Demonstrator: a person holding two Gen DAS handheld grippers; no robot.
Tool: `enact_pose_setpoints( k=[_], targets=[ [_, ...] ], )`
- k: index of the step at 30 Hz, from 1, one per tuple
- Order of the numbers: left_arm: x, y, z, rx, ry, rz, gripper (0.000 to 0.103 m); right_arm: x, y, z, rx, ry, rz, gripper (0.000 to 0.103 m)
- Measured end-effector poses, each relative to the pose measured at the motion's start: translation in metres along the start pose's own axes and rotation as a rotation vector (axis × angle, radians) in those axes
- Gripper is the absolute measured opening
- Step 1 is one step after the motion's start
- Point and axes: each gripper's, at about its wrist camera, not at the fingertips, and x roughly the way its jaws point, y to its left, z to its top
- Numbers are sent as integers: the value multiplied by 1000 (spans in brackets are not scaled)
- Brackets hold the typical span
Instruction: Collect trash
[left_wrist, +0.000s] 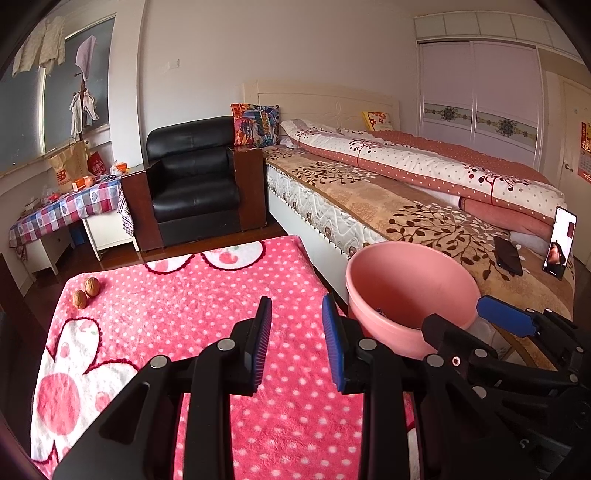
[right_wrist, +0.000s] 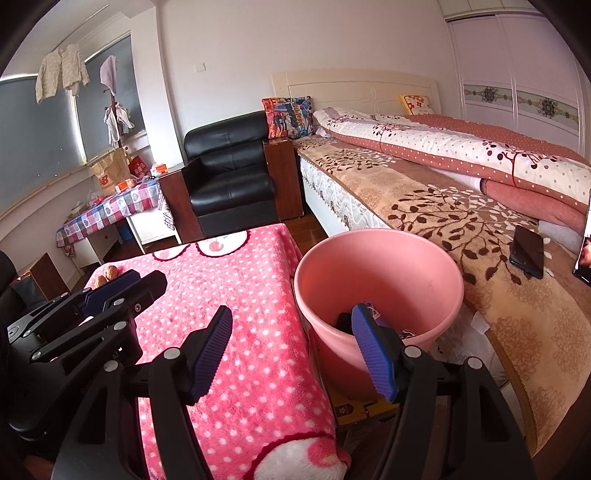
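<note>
Two walnuts (left_wrist: 85, 291) (right_wrist: 107, 275) lie at the far left corner of a table under a pink polka-dot blanket (left_wrist: 184, 314) (right_wrist: 240, 277). A pink bucket (left_wrist: 406, 280) (right_wrist: 380, 273) stands just off the table's right edge, with dark scraps (right_wrist: 345, 321) in its bottom. My left gripper (left_wrist: 296, 299) (right_wrist: 147, 278) hovers open over the blanket, nothing between its blue pads. Near the bucket's front rim, my right gripper (right_wrist: 291, 310) (left_wrist: 456, 312) is open and empty, one finger above the table's edge, the other over the bucket's mouth.
A bed (left_wrist: 406, 206) runs along the right, with a dark phone (right_wrist: 526, 251) lying flat and a second phone (left_wrist: 559, 243) propped upright. A black armchair (left_wrist: 195, 177) and a side table with a checked cloth (left_wrist: 66, 210) stand beyond. The bucket rests on a box (right_wrist: 351, 410).
</note>
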Motion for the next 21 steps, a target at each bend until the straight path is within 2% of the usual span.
enact_pose_setpoints(
  k=[21],
  targets=[
    [7,-1,-1,0,23,2,28,2,-2,-3,8,8,2,67]
  ],
)
